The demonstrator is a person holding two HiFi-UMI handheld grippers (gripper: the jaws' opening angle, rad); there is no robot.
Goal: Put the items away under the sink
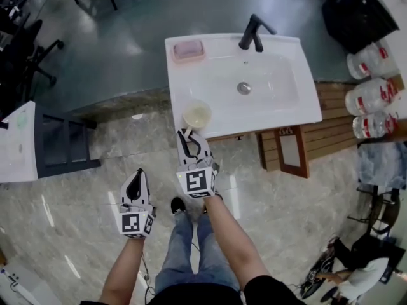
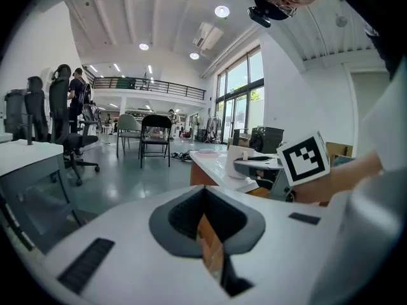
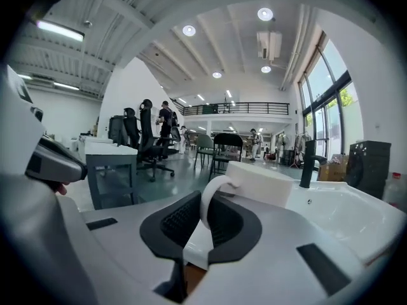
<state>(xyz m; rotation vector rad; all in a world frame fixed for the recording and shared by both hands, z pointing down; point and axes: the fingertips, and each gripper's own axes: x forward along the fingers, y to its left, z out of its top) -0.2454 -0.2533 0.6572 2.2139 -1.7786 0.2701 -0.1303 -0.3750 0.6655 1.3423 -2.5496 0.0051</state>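
Note:
A cream mug stands on the front left rim of the white sink. My right gripper is shut on the mug's handle, with the mug's body just beyond the jaws. My left gripper hangs lower left over the floor, shut with nothing in it; its jaws meet in the left gripper view. A pink soap dish sits at the sink's back left corner. Under the sink, a wooden cabinet door stands open.
A black faucet rises at the back of the basin. A dark stand with a white top is to the left. Large water bottles lie at the right. A seated person is at the lower right.

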